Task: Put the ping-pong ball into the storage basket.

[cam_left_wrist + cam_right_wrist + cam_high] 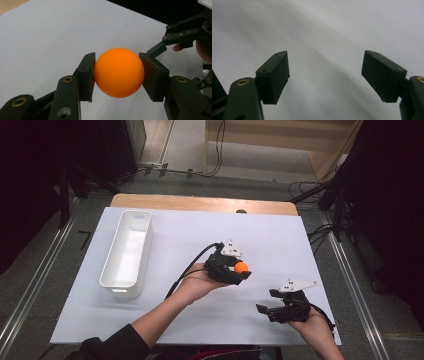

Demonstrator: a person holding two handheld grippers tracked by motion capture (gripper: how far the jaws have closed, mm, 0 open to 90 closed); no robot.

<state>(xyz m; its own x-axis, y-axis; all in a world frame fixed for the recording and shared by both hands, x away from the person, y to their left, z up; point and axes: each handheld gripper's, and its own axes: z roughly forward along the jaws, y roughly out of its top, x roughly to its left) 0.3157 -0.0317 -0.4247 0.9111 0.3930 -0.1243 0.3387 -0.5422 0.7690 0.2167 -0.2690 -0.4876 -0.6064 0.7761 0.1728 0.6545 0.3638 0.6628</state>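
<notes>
An orange ball (241,267) sits between the jaws of my left gripper (241,270), near the middle of the white table sheet (180,245). In the left gripper view both black pads (87,72) press against the ball (119,72), so that gripper is shut on it. My right gripper (267,301) is lower right on the sheet, jaws pointing left. In the right gripper view my right gripper (325,75) stands open, its pads (275,75) wide apart with bare white sheet between them. The right gripper (162,46) also appears at the upper right of the left gripper view.
A long white plastic bin (127,252) stands at the left of the sheet. A wooden table edge (200,202) runs behind the sheet. Cables lie on the floor beyond, and dark stands flank both sides.
</notes>
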